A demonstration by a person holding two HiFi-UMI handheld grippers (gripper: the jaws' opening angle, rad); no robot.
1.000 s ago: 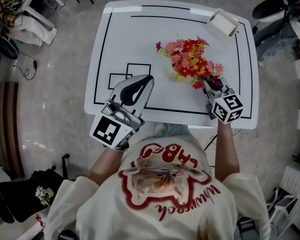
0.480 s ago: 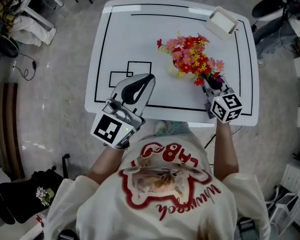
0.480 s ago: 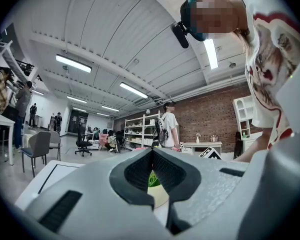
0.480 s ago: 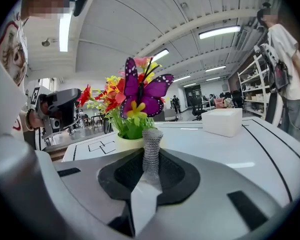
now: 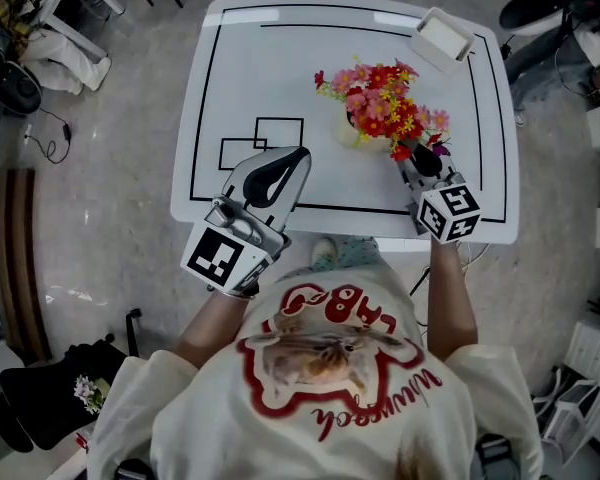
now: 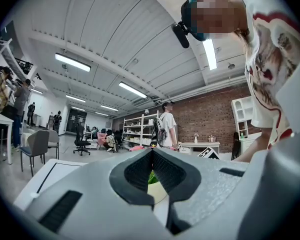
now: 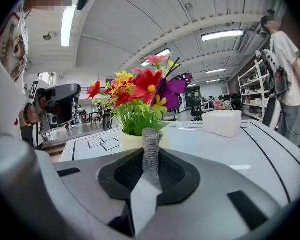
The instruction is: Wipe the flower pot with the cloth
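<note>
**Bench layout.** The white bench (image 5: 240, 78) carries black outline markings, including two overlapping squares (image 5: 262, 143) at 9 o'clock from the bench centre. A white box (image 5: 443, 40) sits at the 1 o'clock corner.

**Task item.** The flower pot (image 7: 129, 141) is cream-coloured and stands upright near the bench centre, slightly towards 3 o'clock. It holds red, pink and yellow flowers (image 7: 135, 91) with green stems. A purple butterfly ornament (image 7: 176, 91) sits among them.

**Right gripper.** The right gripper (image 7: 151, 160) is positioned at 5 o'clock from the flower pot, with its tip under the overhanging blooms. Its jaws are clamped on the cloth (image 7: 151, 139), a grey knitted strip that stands up out of the jaws. In the right gripper view the top of the cloth lies in front of the right edge of the flower pot. Contact between cloth and pot cannot be confirmed from either view.

**Left gripper.** The left gripper (image 6: 151, 154) is held at 7 o'clock from the flower pot, well apart from it, over the near edge of the bench. Its jaws are closed tip to tip with nothing between them.
</note>
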